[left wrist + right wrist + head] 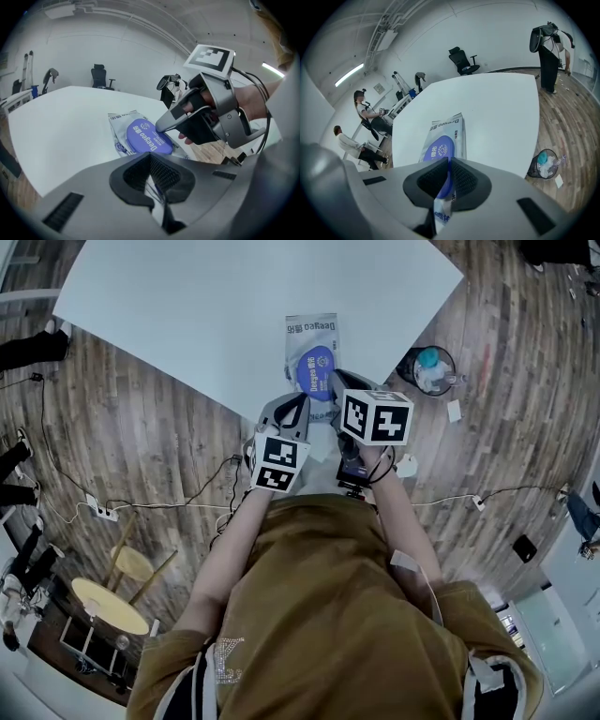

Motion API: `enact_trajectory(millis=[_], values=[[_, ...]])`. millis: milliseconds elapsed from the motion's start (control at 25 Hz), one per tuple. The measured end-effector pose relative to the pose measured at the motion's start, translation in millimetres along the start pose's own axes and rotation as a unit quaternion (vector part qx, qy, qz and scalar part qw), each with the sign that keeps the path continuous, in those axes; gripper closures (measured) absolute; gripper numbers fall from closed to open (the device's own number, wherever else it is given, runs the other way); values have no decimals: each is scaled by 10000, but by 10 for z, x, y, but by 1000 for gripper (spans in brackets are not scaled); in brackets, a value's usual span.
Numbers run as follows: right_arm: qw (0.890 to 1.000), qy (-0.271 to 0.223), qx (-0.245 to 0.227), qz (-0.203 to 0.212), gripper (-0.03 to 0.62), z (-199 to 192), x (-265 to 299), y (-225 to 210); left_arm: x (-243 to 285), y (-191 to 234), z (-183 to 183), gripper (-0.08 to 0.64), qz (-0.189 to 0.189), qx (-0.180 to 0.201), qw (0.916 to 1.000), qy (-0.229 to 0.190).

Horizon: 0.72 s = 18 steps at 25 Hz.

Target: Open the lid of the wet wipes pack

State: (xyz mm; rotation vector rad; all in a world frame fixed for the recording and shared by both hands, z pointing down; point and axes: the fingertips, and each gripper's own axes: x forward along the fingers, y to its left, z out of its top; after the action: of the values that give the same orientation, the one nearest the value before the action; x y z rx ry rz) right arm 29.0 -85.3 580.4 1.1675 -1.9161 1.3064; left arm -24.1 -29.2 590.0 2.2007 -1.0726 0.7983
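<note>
Left tongs (151, 159) clamped on pack (118, 123) edge; right tongs (448, 164) pinch lid (439, 150) rim. Lid looks shut. Next: peel upward, pack pinned.

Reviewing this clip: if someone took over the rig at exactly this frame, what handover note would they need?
Left gripper: shut on the near edge of the wet wipes pack.
Right gripper: shut on the near rim of the blue lid.
The pack lies flat on the white table, close to the edge by the person.
Done: both grips look set.
Left: the lid appears flat and unopened; probably lift it with the right while the left holds the pack.
</note>
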Motion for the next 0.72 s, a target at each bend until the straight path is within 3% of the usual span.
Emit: enact_trajectory(millis=[280,720], values=[[10000,-16,-28,-2,566,10,22,31,12,-19,-95,559,-92,146,9967,795],[9998,-25,-115,170,577,79,-91,115,61,-29,-109,558,-246,-63,9957,885]])
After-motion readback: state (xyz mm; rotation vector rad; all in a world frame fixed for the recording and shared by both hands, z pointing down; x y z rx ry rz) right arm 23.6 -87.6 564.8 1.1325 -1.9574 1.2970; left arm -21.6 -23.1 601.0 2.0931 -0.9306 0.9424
